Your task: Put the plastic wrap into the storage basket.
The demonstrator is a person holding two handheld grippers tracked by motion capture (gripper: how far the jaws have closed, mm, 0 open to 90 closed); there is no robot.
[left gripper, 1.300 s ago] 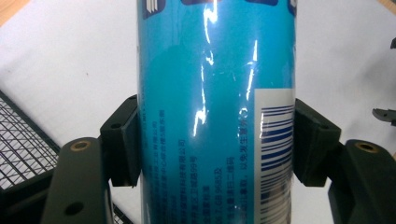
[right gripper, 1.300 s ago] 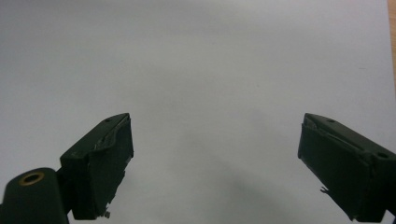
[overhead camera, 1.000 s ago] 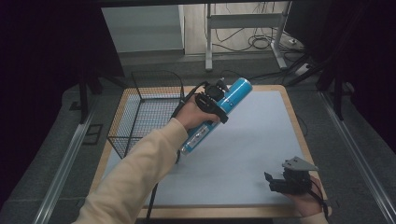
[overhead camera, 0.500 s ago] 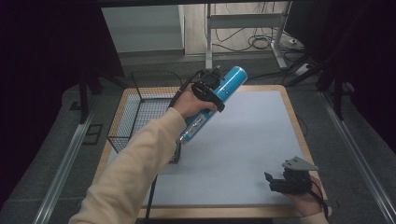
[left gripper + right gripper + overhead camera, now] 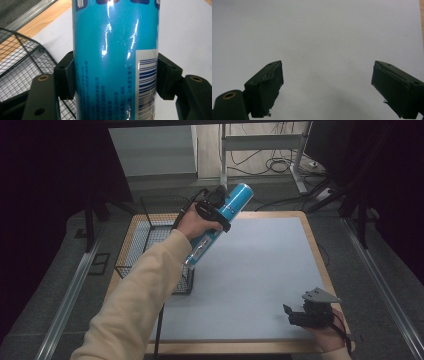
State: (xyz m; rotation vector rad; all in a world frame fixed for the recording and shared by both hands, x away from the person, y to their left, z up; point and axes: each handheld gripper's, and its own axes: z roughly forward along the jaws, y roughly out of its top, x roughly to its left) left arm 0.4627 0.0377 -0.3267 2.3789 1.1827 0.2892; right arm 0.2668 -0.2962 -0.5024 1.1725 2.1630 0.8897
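1. Noted a wooden-edged table (image 5: 314,251) covered almost wholly by a pale grey mat (image 5: 250,280); wood left showing as a narrow border at the far, right and near edges.
2. Found the mat (image 5: 317,30) plain and unmarked in the right gripper view, bar faint smudges near the middle.
3. Recorded a black wire basket (image 5: 150,247) at the table's left side, its mesh (image 5: 22,65) also seen low left in the left gripper view, just beside the mat's edge.
4. Observed the left gripper (image 5: 212,212) held up over the far left part of the table, near the basket's far right corner, clenched on a blue can (image 5: 222,220).
5. Confirmed in the left gripper view: both black jaws pressed against opposite sides of the can (image 5: 116,60), glossy, with small print and a barcode panel at its right.
6. Noted the can tilted, upper end towards the far right, lower end down towards the basket, clear of the table.
7. Found the right gripper (image 5: 300,315) resting low at the near right corner of the mat, well apart from the can.
8. Confirmed in the right gripper view: the gripper (image 5: 327,82) released, jaws spread wide over bare mat.
9. Recorded surroundings: grey floor (image 5: 45,285), metal rails (image 5: 70,290) along both sides of the table, a metal stand (image 5: 260,142) and loose cables (image 5: 280,165) beyond the far edge, dark drapes at left and right.
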